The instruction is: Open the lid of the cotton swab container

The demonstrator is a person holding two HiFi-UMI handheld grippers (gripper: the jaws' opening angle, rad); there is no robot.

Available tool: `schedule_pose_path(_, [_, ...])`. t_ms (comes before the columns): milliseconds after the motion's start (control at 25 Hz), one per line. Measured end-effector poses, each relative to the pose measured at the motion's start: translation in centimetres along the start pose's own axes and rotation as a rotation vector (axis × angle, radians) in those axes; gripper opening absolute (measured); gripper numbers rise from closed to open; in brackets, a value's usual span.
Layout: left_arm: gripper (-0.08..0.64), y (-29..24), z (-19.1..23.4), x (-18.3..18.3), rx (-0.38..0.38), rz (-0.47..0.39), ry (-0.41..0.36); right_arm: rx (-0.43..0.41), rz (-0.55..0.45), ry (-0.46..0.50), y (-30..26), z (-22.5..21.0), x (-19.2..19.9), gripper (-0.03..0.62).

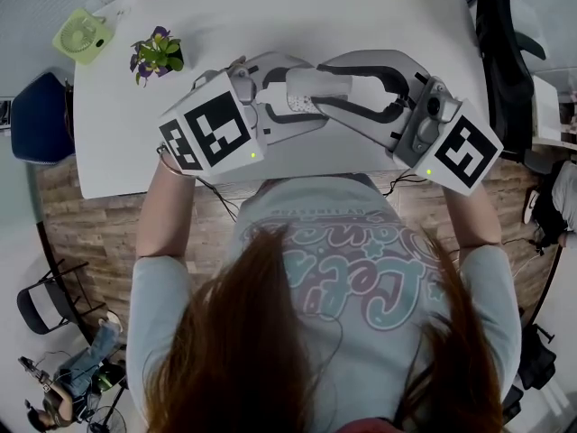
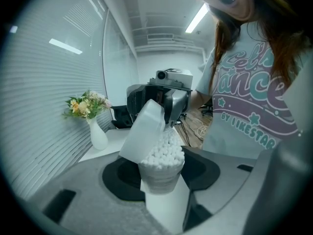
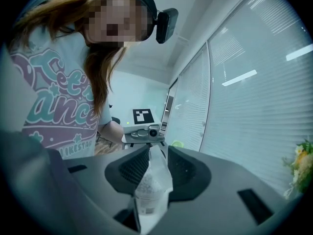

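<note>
Above the white table [image 1: 270,7] the two grippers meet nose to nose. My left gripper [image 2: 161,186] is shut on the clear cotton swab container [image 2: 160,173], holding it upright by its body. White swab heads [image 2: 165,148] fill its mouth. Its translucent lid [image 2: 144,131] stands tilted up and back to the left, with the mouth uncovered. My right gripper [image 3: 152,173] is shut on that lid [image 3: 157,170], seen edge-on between its black pads. In the head view the left gripper [image 1: 293,106] and right gripper [image 1: 338,84] flank the container [image 1: 313,91].
A small white vase of flowers [image 1: 158,54] stands on the table to the left of the grippers. A green fan [image 1: 83,36] sits at the far left corner. A blue chair [image 1: 41,120] is left of the table and dark clothing [image 1: 500,52] hangs at its right.
</note>
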State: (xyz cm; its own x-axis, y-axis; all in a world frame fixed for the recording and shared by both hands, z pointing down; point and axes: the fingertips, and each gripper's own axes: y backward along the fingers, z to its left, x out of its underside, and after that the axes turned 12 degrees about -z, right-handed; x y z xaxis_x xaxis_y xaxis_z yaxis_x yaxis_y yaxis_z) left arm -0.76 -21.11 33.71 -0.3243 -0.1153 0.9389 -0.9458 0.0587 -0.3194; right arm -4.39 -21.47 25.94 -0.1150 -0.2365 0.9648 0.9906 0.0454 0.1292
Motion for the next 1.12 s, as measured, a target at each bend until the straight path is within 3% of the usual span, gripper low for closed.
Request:
schedule_pose_path(240, [0.196, -0.1, -0.4, 0.0, 0.009, -0.022, 0.006, 0.01, -0.017, -0.013, 0.0, -1.0, -0.4, 0.091])
schedule_pose_path(1120, [0.196, -0.7, 0.1, -0.5, -0.006, -0.121, 0.048, 0.052, -0.061, -0.111, 0.9, -3.7, 0.4, 0.075])
